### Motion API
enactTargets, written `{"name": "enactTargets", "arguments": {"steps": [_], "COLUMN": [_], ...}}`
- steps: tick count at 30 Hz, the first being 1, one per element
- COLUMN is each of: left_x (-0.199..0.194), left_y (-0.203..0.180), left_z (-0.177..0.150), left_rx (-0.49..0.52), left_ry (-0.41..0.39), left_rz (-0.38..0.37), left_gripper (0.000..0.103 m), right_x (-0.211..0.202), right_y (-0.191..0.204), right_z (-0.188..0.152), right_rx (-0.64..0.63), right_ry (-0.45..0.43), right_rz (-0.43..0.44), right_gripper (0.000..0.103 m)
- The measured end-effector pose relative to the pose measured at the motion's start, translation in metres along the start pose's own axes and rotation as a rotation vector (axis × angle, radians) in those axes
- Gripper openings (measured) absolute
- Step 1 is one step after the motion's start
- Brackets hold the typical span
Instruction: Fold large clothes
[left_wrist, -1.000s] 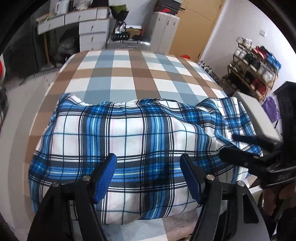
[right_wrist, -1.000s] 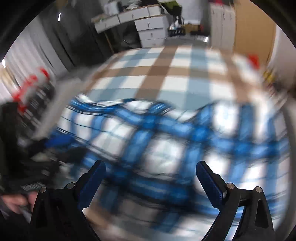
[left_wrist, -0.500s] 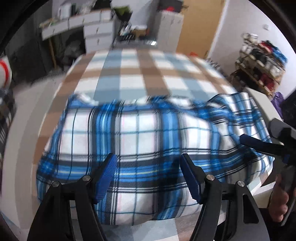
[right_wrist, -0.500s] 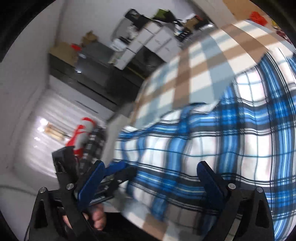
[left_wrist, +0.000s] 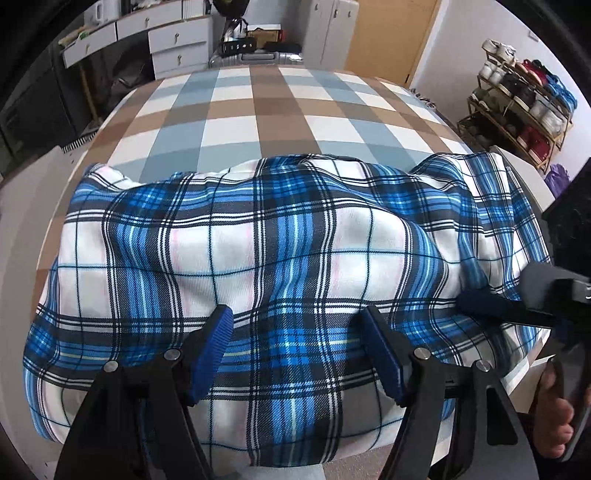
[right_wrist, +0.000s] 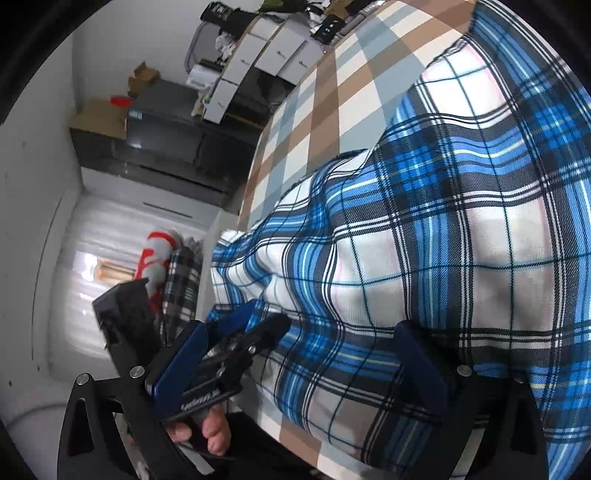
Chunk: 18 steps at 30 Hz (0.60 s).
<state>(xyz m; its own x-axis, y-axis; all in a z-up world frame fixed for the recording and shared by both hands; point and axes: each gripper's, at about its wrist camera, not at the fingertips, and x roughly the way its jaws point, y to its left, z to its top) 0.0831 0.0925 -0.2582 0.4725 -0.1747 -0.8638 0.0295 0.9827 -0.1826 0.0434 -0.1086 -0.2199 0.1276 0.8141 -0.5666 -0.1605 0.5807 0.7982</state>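
A large blue-and-white plaid garment (left_wrist: 280, 251) lies spread and rumpled across the near end of a bed. My left gripper (left_wrist: 299, 332) hangs open just above the garment's near edge, with nothing pinched between its blue pads. The right gripper (left_wrist: 480, 306) comes in from the right edge of the left wrist view, over the garment's right side, held by a hand (left_wrist: 554, 424). In the right wrist view the picture is rolled. There the right gripper (right_wrist: 301, 358) stands wide open over the garment (right_wrist: 443, 240), and the left gripper (right_wrist: 251, 332) shows behind its left finger.
The bed cover (left_wrist: 258, 107) is checked brown, grey-blue and white. Behind the bed are white drawers (left_wrist: 177, 40) and a silver suitcase (left_wrist: 255, 59). A shoe rack (left_wrist: 524, 92) stands at the right. A dark cabinet (right_wrist: 166, 136) and a dark plaid cloth (right_wrist: 181, 280) are left of the bed.
Both grippers have sunk closer to the garment. The right gripper's view has rolled and swung towards the left gripper. The garment has not shifted.
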Motion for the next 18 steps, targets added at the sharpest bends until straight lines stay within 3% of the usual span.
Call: {"name": "enactTargets", "arguments": {"steps": [3, 6, 8, 10, 16, 18], "left_x": [-0.011, -0.038, -0.048, -0.044, -0.013, -0.011], "left_y": [0.004, 0.012, 0.009, 0.003, -0.001, -0.001], "left_z": [-0.003, -0.012, -0.016, -0.018, -0.015, -0.016], "left_rx": [-0.026, -0.068, -0.055, -0.028, -0.048, -0.058], "left_ry": [-0.015, -0.075, -0.091, -0.054, 0.043, 0.053], "left_rz": [-0.004, -0.123, -0.211, -0.293, -0.233, -0.241], "left_gripper": [0.066, 0.066, 0.066, 0.066, 0.065, 0.065], "right_x": [-0.029, -0.073, -0.085, -0.079, -0.057, -0.061], "right_y": [0.005, 0.011, 0.002, -0.012, -0.060, -0.068], "right_z": [0.003, 0.000, -0.003, -0.004, 0.000, 0.001], "right_rx": [0.026, 0.009, 0.026, 0.086, 0.279, 0.305], "right_ry": [-0.076, -0.180, -0.188, -0.124, -0.047, -0.092], "right_rz": [0.073, 0.123, 0.120, 0.130, 0.005, 0.016], "right_gripper": [0.103, 0.103, 0.103, 0.103, 0.103, 0.103]}}
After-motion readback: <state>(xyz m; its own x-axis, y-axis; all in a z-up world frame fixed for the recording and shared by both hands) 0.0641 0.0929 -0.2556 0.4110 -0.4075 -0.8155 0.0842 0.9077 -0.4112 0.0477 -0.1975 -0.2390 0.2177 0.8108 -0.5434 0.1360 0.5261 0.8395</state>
